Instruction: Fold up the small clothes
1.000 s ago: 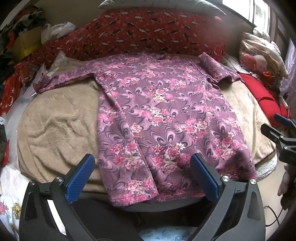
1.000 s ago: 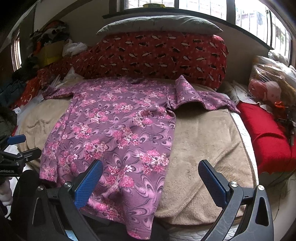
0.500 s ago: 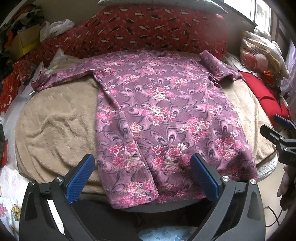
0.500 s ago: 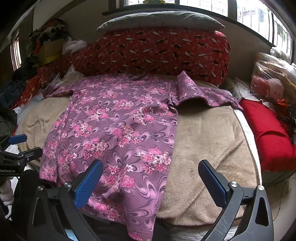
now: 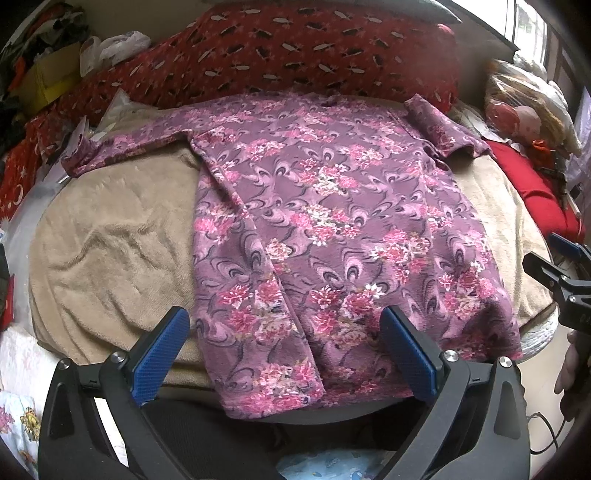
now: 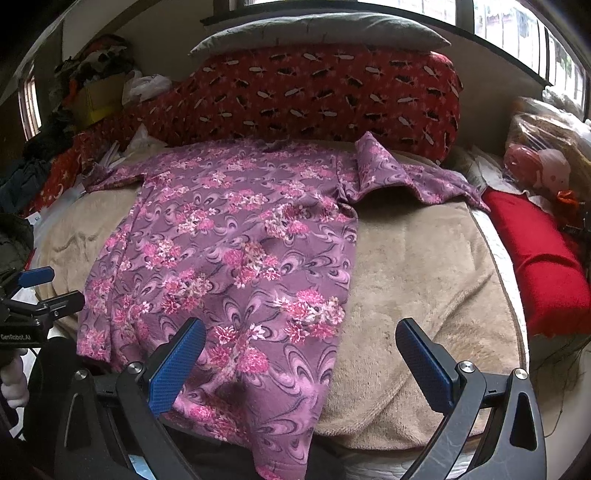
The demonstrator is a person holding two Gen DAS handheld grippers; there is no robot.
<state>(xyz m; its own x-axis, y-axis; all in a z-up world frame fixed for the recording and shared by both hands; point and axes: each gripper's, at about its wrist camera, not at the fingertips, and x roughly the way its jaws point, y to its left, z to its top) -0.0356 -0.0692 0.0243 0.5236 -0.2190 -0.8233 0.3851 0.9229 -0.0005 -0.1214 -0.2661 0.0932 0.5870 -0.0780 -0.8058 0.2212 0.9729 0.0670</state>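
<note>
A purple long-sleeved top with pink flowers (image 5: 332,229) lies spread flat on a beige blanket (image 5: 110,251), hem toward me, sleeves out to both sides. It also shows in the right wrist view (image 6: 229,258). My left gripper (image 5: 284,350) is open and empty, hovering just above the hem. My right gripper (image 6: 301,362) is open and empty over the hem's right corner and the blanket (image 6: 424,288). Each gripper shows at the edge of the other's view: the right one (image 5: 554,266), the left one (image 6: 37,288).
A long red patterned bolster (image 5: 295,59) lies behind the top, with a grey pillow (image 6: 317,31) on it. A red cushion (image 6: 535,258) and bagged items (image 6: 546,155) sit at the right. Boxes and clutter (image 5: 48,74) are piled at the left.
Both grippers have moved slightly forward and down toward the top's hem. Both stay open and the top has not moved.
</note>
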